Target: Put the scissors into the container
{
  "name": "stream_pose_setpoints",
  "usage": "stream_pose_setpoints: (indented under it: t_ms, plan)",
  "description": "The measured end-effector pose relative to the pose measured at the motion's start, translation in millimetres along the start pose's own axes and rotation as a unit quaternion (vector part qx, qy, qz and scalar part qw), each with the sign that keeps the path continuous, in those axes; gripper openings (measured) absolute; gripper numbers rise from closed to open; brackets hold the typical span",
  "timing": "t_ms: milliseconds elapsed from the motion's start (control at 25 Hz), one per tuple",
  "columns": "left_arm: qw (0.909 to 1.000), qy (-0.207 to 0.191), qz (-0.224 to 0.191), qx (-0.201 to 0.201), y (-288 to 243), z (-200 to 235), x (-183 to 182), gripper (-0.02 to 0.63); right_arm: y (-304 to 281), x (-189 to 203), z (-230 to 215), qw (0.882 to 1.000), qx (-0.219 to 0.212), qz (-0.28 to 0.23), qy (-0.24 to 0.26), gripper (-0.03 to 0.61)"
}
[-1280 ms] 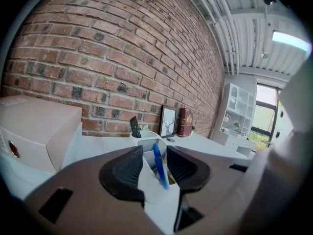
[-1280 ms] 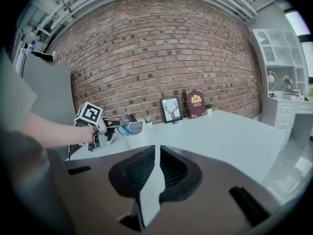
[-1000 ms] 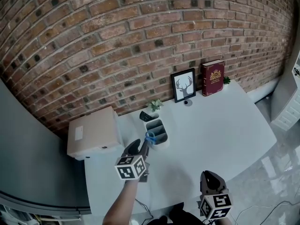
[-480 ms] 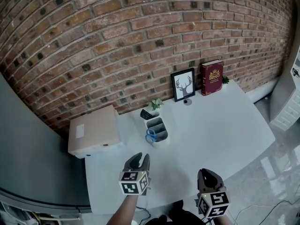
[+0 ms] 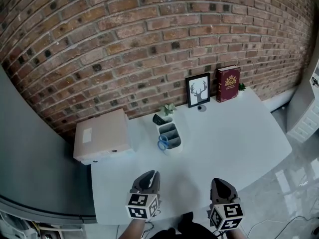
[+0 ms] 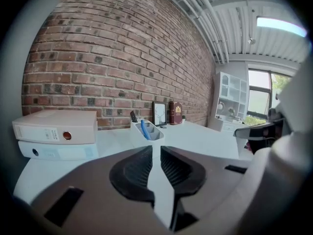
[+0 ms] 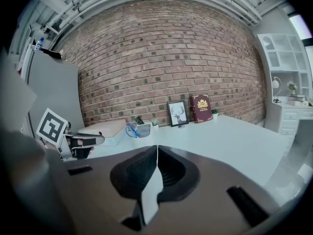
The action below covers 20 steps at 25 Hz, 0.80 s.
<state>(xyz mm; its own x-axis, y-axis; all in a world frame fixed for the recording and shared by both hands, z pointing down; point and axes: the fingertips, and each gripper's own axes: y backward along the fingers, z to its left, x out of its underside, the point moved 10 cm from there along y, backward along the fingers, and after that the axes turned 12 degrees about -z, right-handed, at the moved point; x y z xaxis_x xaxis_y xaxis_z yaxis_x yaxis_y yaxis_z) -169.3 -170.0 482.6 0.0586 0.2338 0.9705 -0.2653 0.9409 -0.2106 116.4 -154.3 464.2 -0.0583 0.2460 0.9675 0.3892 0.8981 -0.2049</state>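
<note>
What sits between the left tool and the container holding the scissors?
Nothing: only bare white table separates the left tool, its jaws closing empty, from the container with the scissors. The head view shows it.

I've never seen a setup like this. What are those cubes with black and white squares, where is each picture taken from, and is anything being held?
Someone holds a grasping tool in each hand; the marker cubes are part of those tools. The head view comes from a camera on the person's head, looking down at the left tool and right tool. The two gripper views come from cameras riding on each tool, looking along its jaws. On the white table are a container with blue-handled scissors in it, stacked binders, a framed deer picture and a red book. Nothing is held: the left tool's jaws are closing empty, the right tool's are shut.
</note>
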Motion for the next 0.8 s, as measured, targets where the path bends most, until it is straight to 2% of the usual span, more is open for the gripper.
stream_pose_setpoints:
  t_ms: [480,800]
  plan:
    - [0.9999,0.006,-0.008,-0.007,26.3,3.9,-1.0,0.028,-0.3,-1.2,4.9,1.000,0.005,-0.011,0.000,0.000]
    - [0.9998,0.003,-0.017,0.005,32.4,0.5,-8.7,0.028,0.3,-5.5,11.2,1.000,-0.013,-0.015,0.010,0.000]
